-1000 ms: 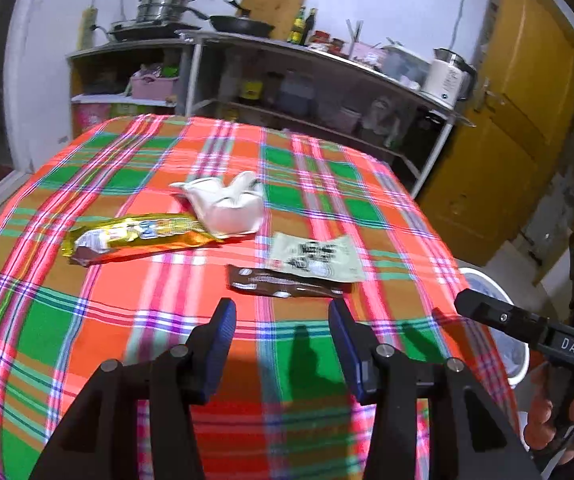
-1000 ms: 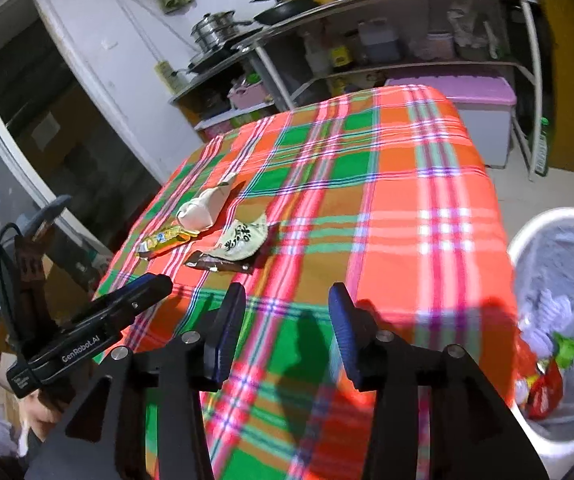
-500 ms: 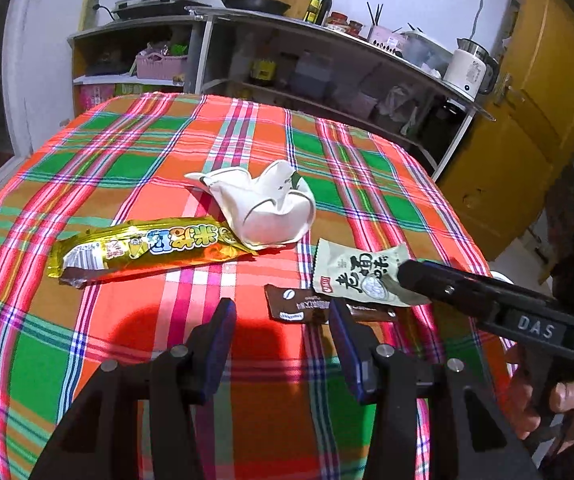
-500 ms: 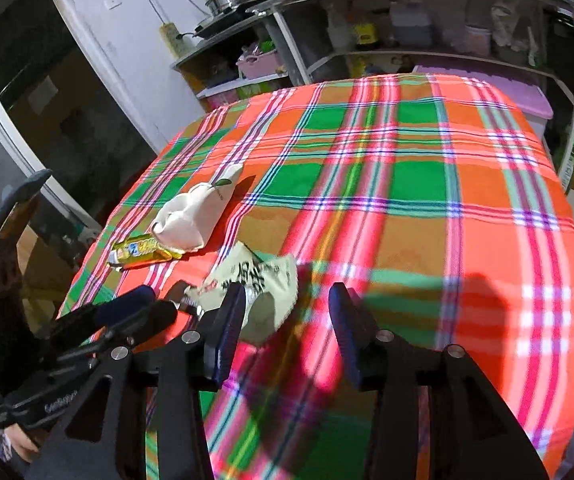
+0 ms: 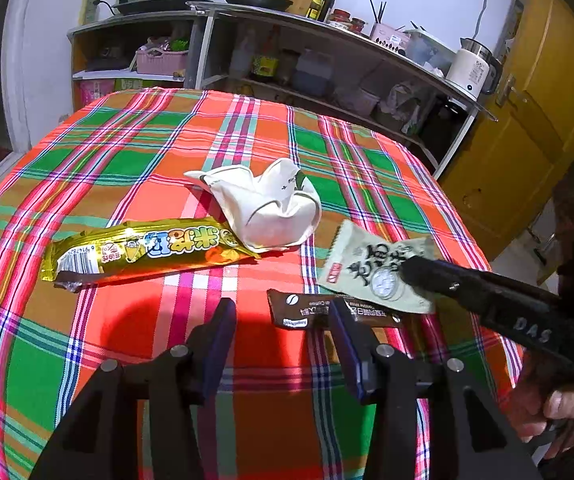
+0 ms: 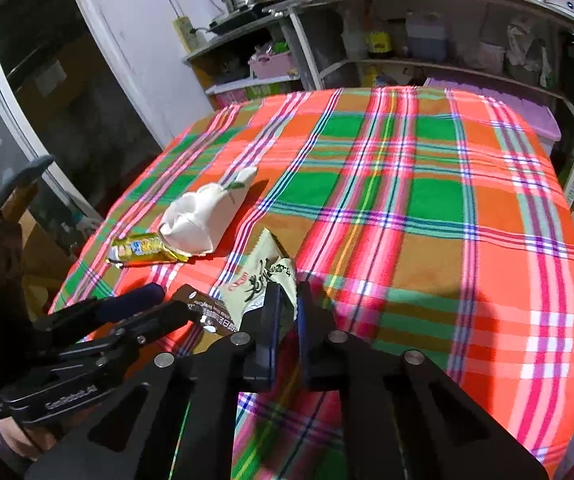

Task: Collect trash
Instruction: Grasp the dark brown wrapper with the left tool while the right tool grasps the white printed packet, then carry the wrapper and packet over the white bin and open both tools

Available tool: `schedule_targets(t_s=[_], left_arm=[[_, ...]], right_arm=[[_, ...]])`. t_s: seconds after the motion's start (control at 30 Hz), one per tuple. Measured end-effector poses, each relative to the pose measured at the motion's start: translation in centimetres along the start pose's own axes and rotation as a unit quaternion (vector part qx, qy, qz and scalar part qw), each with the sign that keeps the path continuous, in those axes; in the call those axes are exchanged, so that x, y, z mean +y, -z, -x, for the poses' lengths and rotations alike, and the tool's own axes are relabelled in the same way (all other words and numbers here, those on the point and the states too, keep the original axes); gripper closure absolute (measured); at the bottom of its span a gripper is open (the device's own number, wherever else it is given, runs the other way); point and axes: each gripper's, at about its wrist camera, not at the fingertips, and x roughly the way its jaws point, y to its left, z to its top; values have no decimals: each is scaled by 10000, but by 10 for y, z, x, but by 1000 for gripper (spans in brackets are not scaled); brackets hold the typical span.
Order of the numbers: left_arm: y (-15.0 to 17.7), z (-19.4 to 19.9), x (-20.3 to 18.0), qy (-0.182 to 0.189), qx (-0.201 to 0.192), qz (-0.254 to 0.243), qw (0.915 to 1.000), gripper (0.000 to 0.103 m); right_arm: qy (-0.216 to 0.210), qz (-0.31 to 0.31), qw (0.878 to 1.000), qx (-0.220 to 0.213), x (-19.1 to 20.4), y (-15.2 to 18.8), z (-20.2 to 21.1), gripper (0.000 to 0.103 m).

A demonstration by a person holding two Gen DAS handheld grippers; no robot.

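Several pieces of trash lie on the plaid tablecloth (image 5: 135, 152): a yellow snack wrapper (image 5: 143, 250), a crumpled white paper cup (image 5: 271, 206), a brown coffee sachet (image 5: 307, 314) and a pale green snack packet (image 5: 371, 266). My right gripper (image 6: 286, 296) is shut on the green packet (image 6: 261, 276), lifting its edge. My left gripper (image 5: 283, 316) is open, low over the table, with its right finger over the brown sachet (image 6: 203, 306). The white cup (image 6: 203, 216) and yellow wrapper (image 6: 139, 248) also show in the right wrist view.
Kitchen shelves (image 5: 327, 60) with pots, bottles and a kettle stand behind the table. A yellow door (image 5: 535, 112) is at the right. The table's right edge drops off close to the packet. A window (image 6: 3, 128) is at the left.
Both grippers moved in toward the trash. The right gripper went from open to shut on the green packet. The left gripper came close over the brown sachet.
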Motion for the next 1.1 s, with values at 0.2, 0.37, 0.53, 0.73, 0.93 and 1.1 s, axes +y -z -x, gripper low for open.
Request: schedule_targets(t_s=[0.2,0.37,0.53,0.73,0.93,1.1], left_arm=[[-1,-2,-1,129,18,81,9999,55],[-4,-8,-4,234,52,124,9996,49],[-8,-19,-12,136,109,34,9998,44],[-4,-25,-31,-243,163,-388,9988,40],[4,-22,-42,-333,225,-688,9968,44],[8,-19,-46,-436,272,-821,9953,75]], right_arm=[[118,-100,9996,-250,-9,1,24,97],[158,-308,9986,-412,-25,7,43,97],[149,-452,9977,-481,-40,13,56,97],[127,-567,9974,-421,-52,20,58,97],[113,-649,9969,-421,-60,26,62,97],[128,-727,9962,-466,-67,30,69,97]])
